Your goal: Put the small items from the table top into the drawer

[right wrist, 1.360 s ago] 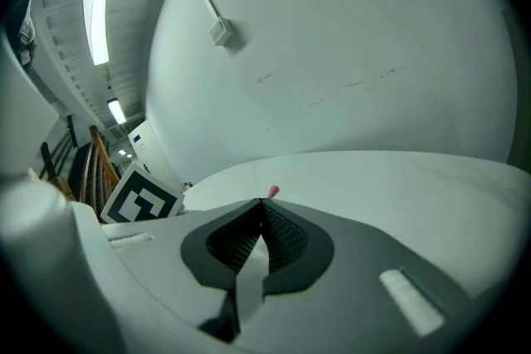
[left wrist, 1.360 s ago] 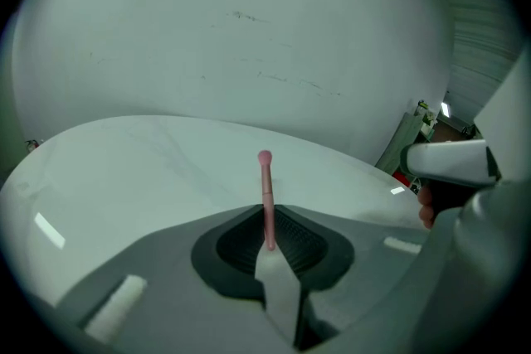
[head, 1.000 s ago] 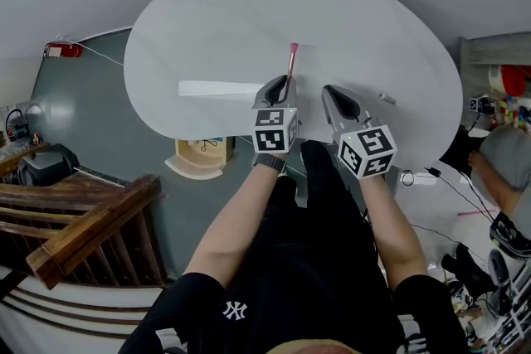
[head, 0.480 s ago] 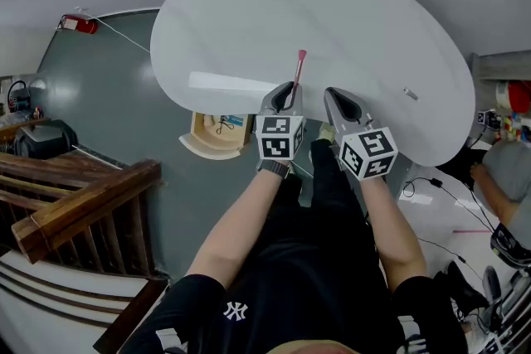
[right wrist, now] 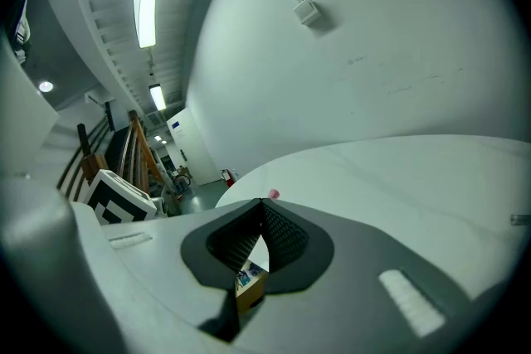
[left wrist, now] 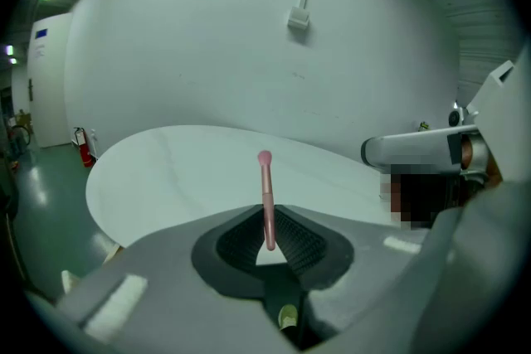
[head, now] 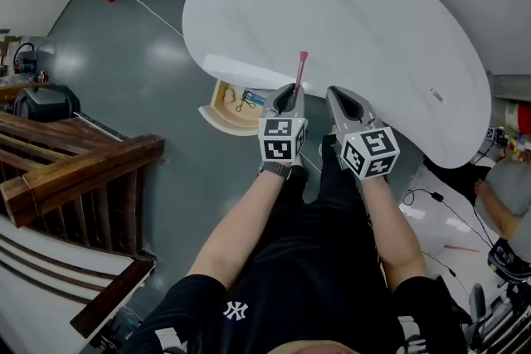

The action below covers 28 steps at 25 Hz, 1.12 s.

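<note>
Pink brush (head: 299, 69) stood clamped between the left gripper's (head: 287, 98) jaws, above the white table's (head: 348, 12) near edge, beside the open drawer (head: 222, 109). The right gripper (head: 342, 102) was closed, holding nothing.

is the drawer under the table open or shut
Open: the light wooden drawer sticks out past the edge of the white oval table, with its inside showing from above.

Black T-shirt (head: 236, 312), grey grippers (head: 290, 89) (head: 334, 92)
</note>
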Each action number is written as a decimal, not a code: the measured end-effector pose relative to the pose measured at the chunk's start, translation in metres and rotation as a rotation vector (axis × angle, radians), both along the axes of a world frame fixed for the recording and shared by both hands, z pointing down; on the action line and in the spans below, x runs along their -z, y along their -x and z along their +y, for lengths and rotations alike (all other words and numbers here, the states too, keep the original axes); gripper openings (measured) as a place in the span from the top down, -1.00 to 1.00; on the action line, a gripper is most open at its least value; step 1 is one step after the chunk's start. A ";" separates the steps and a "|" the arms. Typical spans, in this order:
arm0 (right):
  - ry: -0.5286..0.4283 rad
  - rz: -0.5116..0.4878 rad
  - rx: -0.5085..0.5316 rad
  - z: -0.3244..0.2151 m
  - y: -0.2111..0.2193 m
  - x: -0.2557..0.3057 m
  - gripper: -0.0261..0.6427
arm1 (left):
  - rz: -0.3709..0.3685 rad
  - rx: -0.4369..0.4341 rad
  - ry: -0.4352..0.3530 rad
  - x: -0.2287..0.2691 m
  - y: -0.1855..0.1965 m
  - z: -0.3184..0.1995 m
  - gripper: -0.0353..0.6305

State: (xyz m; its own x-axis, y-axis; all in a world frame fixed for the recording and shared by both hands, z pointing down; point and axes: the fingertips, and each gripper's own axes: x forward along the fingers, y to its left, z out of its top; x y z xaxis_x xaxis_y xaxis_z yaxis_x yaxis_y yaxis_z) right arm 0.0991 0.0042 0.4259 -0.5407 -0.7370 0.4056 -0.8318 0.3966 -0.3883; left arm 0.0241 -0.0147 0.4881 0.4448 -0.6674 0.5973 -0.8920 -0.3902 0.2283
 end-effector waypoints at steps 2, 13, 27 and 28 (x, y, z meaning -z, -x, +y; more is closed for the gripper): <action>0.002 -0.001 0.022 0.004 0.017 -0.002 0.85 | 0.000 0.025 0.001 -0.003 0.018 0.006 0.77; 0.022 0.008 0.144 0.025 0.091 -0.017 0.85 | -0.004 0.218 0.020 -0.022 0.114 0.034 0.77; 0.062 0.040 0.193 0.038 0.115 -0.043 0.85 | 0.032 0.477 0.143 -0.081 0.194 0.059 0.77; 0.065 0.043 0.189 0.040 0.113 -0.044 0.85 | 0.035 0.489 0.152 -0.085 0.197 0.061 0.77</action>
State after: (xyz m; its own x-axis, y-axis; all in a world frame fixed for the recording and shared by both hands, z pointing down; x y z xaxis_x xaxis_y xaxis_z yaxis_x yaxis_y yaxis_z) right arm -0.0138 0.0438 0.4696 -0.6482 -0.5955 0.4745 -0.7612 0.5223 -0.3844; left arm -0.1729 0.0460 0.5729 0.1241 -0.7090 0.6942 -0.9526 0.1107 0.2834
